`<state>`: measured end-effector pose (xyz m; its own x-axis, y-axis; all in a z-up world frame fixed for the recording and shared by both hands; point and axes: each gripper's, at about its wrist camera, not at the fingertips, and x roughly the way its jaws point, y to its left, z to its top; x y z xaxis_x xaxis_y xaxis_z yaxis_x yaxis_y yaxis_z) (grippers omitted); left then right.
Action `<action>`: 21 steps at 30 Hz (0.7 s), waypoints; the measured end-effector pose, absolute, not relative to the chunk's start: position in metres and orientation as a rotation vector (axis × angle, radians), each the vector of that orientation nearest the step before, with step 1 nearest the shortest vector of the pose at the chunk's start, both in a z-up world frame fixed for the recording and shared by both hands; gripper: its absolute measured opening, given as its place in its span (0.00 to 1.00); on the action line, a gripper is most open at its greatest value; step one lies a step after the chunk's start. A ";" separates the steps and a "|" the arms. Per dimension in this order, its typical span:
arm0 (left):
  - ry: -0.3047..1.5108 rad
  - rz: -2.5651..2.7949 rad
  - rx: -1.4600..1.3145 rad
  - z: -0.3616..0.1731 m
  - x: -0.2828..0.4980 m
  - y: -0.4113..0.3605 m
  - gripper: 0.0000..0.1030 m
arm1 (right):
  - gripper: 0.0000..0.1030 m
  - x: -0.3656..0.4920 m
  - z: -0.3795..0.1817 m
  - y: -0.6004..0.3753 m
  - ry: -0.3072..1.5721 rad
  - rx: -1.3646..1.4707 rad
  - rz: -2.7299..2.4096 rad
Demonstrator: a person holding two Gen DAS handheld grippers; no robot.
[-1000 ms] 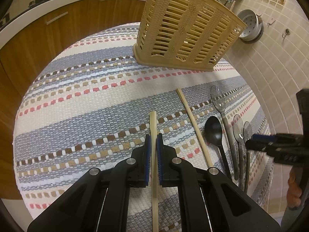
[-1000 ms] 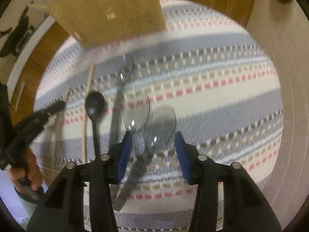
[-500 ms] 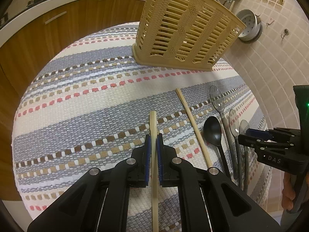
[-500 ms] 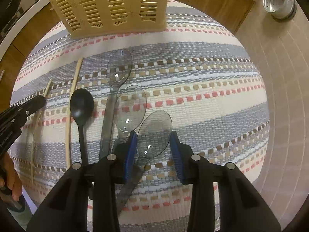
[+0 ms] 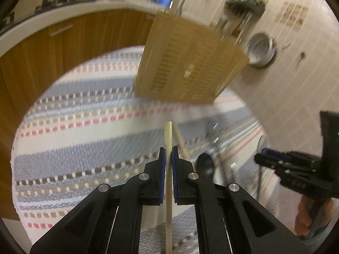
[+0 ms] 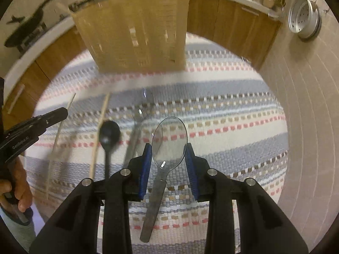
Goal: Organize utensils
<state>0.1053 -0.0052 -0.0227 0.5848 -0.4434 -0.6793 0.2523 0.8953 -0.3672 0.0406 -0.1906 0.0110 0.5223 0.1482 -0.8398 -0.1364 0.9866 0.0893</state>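
My left gripper [image 5: 168, 151] is shut on a wooden chopstick [image 5: 168, 139] and holds it lifted above the striped cloth [image 5: 74, 137]. My right gripper [image 6: 169, 148] is shut on the bowl of a clear plastic spoon [image 6: 168, 139], lifted off the cloth [image 6: 233, 131]. The beige slotted utensil basket [image 5: 188, 63] stands at the far end of the cloth; it also shows in the right wrist view [image 6: 135, 31]. A second chopstick [image 6: 99, 133], a black spoon [image 6: 109, 136] and another clear spoon [image 6: 137, 127] lie on the cloth.
A tiled wall [image 6: 307, 127] runs along the right with a metal strainer [image 6: 305, 19] hanging on it. Wooden cabinets [image 5: 53, 48] and a white counter stand behind the table. The right gripper shows at the right of the left wrist view [image 5: 296, 169].
Both grippers have lifted with their utensils and tilted up toward the basket. The right gripper closed on the clear spoon and raised it off the cloth.
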 end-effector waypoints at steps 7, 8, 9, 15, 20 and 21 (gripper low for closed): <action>0.617 -0.454 -0.320 0.030 0.088 0.000 0.04 | 0.28 0.043 0.046 -0.212 0.855 0.066 0.205; 0.580 -0.453 -0.329 0.037 0.087 0.002 0.04 | 0.28 0.044 0.050 -0.215 0.834 0.070 0.208; 0.526 -0.454 -0.338 0.048 0.084 0.003 0.04 | 0.28 0.045 0.055 -0.217 0.812 0.075 0.210; 0.246 -0.388 -0.345 0.105 0.072 0.008 0.04 | 0.28 0.046 0.091 -0.221 0.632 0.078 0.205; 0.033 -0.318 -0.329 0.143 0.079 -0.010 0.04 | 0.28 0.066 0.120 -0.222 0.520 0.080 0.197; 0.013 -0.317 -0.335 0.147 0.085 -0.013 0.04 | 0.28 0.074 0.126 -0.222 0.501 0.079 0.194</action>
